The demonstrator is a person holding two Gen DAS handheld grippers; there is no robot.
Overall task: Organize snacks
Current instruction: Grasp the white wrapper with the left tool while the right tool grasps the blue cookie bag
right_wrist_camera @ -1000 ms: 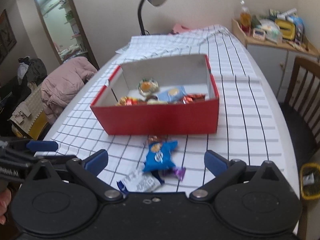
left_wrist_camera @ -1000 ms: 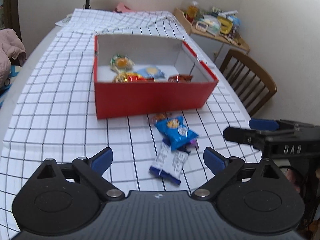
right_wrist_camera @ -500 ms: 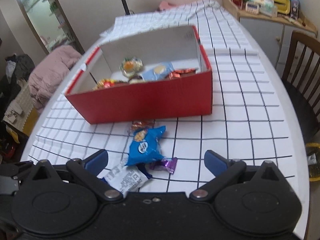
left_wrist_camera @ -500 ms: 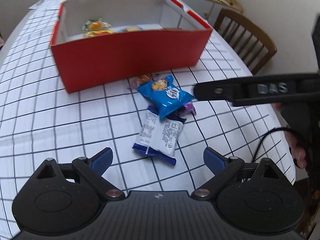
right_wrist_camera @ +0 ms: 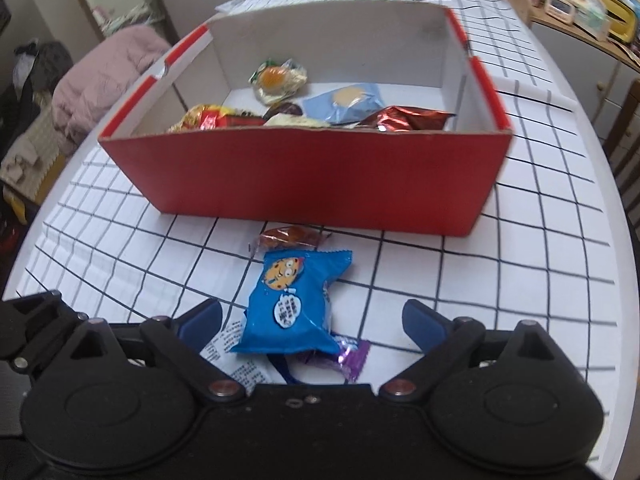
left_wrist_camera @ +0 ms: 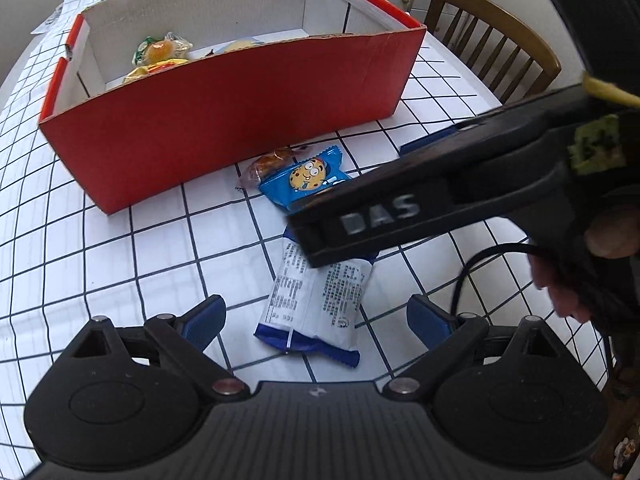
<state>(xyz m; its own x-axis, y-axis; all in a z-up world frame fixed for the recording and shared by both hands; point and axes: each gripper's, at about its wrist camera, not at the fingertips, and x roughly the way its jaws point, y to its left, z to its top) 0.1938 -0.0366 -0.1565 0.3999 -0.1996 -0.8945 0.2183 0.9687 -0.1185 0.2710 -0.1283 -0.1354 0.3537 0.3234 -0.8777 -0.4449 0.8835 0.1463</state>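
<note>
wooden chair (left_wrist_camera: 496, 44), checked tablecloth (right_wrist_camera: 540, 184), cluttered sideboard (right_wrist_camera: 580, 36)

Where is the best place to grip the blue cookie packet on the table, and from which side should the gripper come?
Probably grip the blue cookie packet across its puffed middle, coming from above with the open right gripper. It lies flat on top of the other wrappers, long axis pointing toward the red box, so both side edges are free.

One red box (right_wrist_camera: 312, 176) stands on the checked tablecloth (right_wrist_camera: 520, 264). Six wrapped snacks show inside it, though others may lie hidden behind its front wall. Four more lie on the cloth against that wall: a brown one (right_wrist_camera: 290, 237), a blue cookie packet (right_wrist_camera: 292, 308), a purple one (right_wrist_camera: 352, 356) and a white-and-blue packet (left_wrist_camera: 316, 300).
</note>
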